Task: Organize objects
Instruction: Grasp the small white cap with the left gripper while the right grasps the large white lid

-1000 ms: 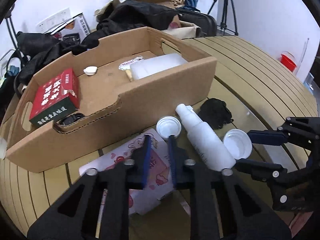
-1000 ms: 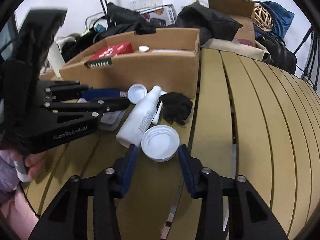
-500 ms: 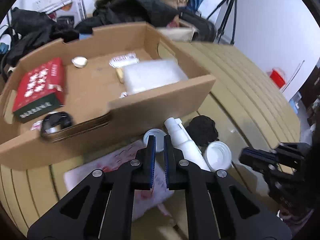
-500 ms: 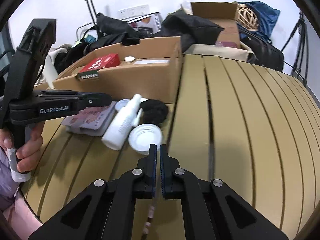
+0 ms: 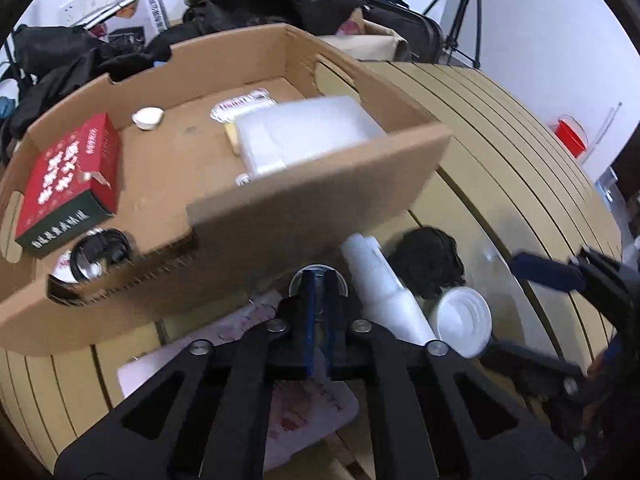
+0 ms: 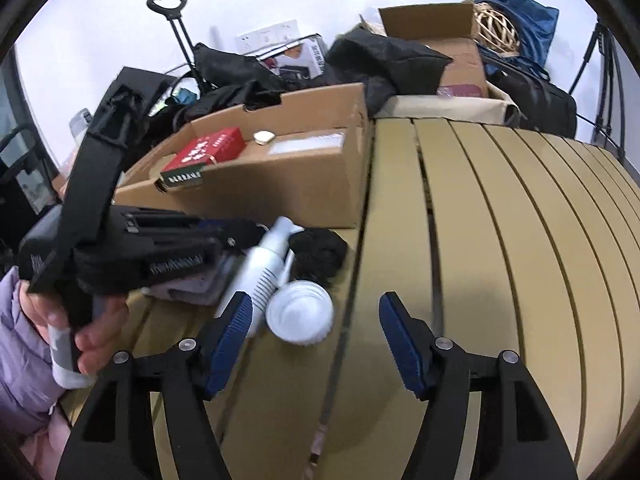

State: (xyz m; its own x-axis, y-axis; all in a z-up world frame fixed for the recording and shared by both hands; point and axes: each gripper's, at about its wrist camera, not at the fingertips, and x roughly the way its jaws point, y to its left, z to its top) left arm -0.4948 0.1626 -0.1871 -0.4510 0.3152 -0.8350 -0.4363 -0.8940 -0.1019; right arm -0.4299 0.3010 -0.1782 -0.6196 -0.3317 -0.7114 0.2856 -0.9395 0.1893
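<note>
slatted tan table (image 6: 500, 240) is carrying an open cardboard box (image 5: 304, 216); since half a second ago the right gripper (image 6: 316, 336) is spreading wide again around the white lid (image 6: 300, 314); the left gripper (image 5: 318, 280) is staying pinched, now over the small clear cap (image 5: 340, 282); red carton (image 5: 68, 180) and frosted tub (image 5: 304, 136) are lying inside; white bottle (image 5: 380, 284) is resting along the box's near wall.

Black tool (image 6: 316, 336), blue pads (image 6: 230, 330), lilac sleeve (image 6: 20, 344)
</note>
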